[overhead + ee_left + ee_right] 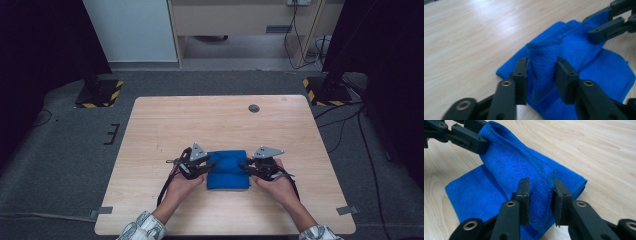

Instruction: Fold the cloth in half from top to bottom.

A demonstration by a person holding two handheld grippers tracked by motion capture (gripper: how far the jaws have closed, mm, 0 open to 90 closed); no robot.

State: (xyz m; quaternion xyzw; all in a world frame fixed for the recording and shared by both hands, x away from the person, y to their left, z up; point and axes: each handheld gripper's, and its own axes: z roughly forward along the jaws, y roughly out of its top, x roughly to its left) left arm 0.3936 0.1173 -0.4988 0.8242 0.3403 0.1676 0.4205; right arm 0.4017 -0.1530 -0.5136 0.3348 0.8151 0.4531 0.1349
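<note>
While one wooden table point(150, 115) is carrying the whole job, a single blue towel point(227, 172) is lying folded on its near half, midway between the person's two hands. It is looking soft, light and limp: thick terry that is sagging wherever nothing is propping it, so it is likely going to drape and slump rather than keep a shape, and its nap is probably giving the pads a good bite with little risk of slipping or damage. The short ends are offering the best hold, at a doubled edge or a pinched-up ridge, so that all layers are coming along together.

Two grippers are working it, one at each end. The left gripper point(212, 165) is sitting at the towel's left end, its jaws standing parted around a raised fold of cloth, the pads seeming to be brushing it at most rather than squeezing. The right gripper point(242, 166) is mirroring this at the right end, jaws likewise parted with a hemmed ridge standing loosely between them.
</note>
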